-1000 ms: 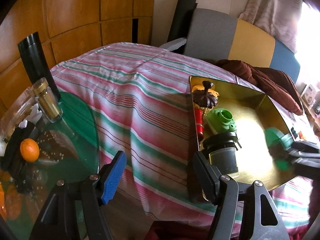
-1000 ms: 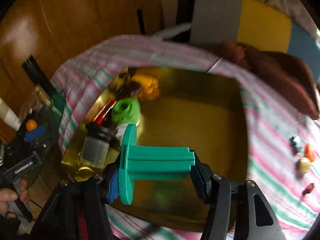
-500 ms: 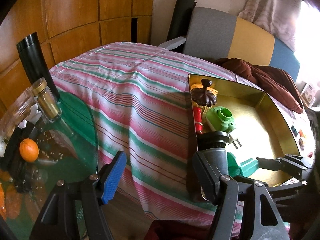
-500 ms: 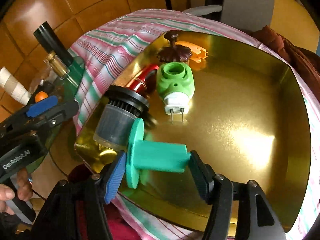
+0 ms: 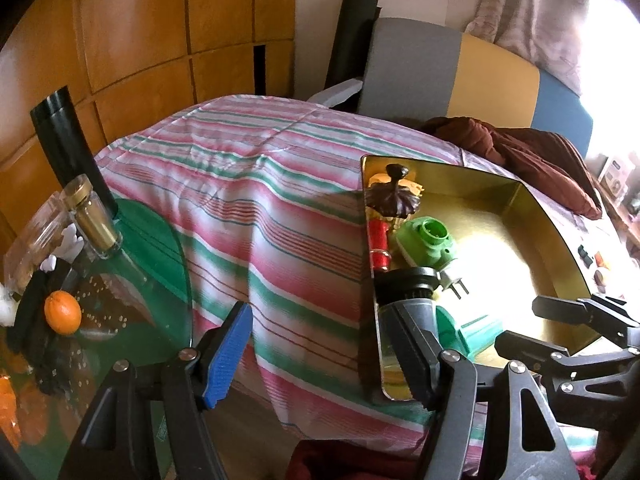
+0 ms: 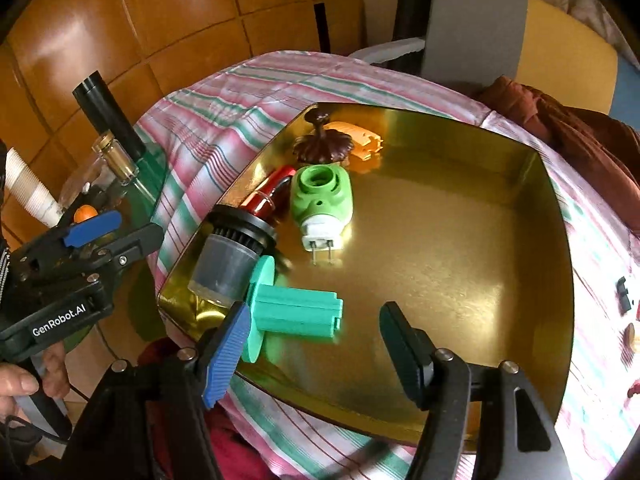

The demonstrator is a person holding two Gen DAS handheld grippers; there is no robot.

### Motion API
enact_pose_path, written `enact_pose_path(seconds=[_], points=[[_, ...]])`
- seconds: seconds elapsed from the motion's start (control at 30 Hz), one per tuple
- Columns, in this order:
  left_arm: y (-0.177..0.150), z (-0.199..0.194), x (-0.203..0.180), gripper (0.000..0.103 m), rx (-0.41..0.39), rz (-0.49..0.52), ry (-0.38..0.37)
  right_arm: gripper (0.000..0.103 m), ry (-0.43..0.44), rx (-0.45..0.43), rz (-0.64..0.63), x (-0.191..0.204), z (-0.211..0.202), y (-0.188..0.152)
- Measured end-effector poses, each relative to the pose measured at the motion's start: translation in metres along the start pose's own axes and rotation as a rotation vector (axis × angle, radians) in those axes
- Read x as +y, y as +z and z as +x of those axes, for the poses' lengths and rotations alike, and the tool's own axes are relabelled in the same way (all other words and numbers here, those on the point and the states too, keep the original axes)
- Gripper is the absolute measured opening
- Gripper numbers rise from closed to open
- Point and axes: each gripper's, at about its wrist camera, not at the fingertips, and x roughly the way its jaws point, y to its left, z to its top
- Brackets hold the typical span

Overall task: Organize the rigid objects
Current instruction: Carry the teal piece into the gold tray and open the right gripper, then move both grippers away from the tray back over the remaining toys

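While the right tool [image 6: 310, 348] stands wide open and holds nothing, the teal spool [image 6: 294, 312] lies on its side in the gold tray [image 6: 460, 240].

Its blue ribbed pad [image 6: 224, 356] is just beside the round flange of the spool, and the black pad is apart from the ridged shaft. This matte plastic spool touches a grey cylinder with a black ribbed cap [image 6: 230, 256] near the left front corner of the shiny metal tray. Farther in are a green plug-in device [image 6: 320, 200] with two metal pins, a glossy red item [image 6: 272, 196], a dark brown knobbed lid [image 6: 322, 146] and an orange piece [image 6: 362, 144]. The left tool [image 5: 316, 354] is also wide open and empty, low before the striped tablecloth [image 5: 260, 200], beside the glass table [image 5: 132, 320].
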Motion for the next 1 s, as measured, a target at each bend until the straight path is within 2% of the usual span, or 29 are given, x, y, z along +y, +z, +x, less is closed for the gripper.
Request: enact_pose_path(seconds=[0.33,0.57,0.73,0.83,1.0], points=[[0.003,-0.008,-0.016,0.07,-0.017,0.045,-0.019,0.071,-0.053,-0.105,0.011,-0.013,-0.028,-0.006],[0.003,-0.011,-0.026,0.07,-0.021,0.068,-0.02,0.073,-0.107,-0.165,0.052,-0.039,-0.053,-0.012],[0.006,-0.011,-0.035,0.07,-0.011,0.086,-0.029,0.073,-0.169,-0.187,0.105,-0.077,-0.073,-0.019],[0.012,-0.013,-0.047,0.07,-0.032,0.113,-0.035,0.073,-0.258,-0.178,0.1,-0.107,-0.088,-0.023],[0.015,-0.016,-0.068,0.07,-0.046,0.148,-0.059,0.073,-0.397,-0.188,0.196,-0.172,-0.115,-0.042]])
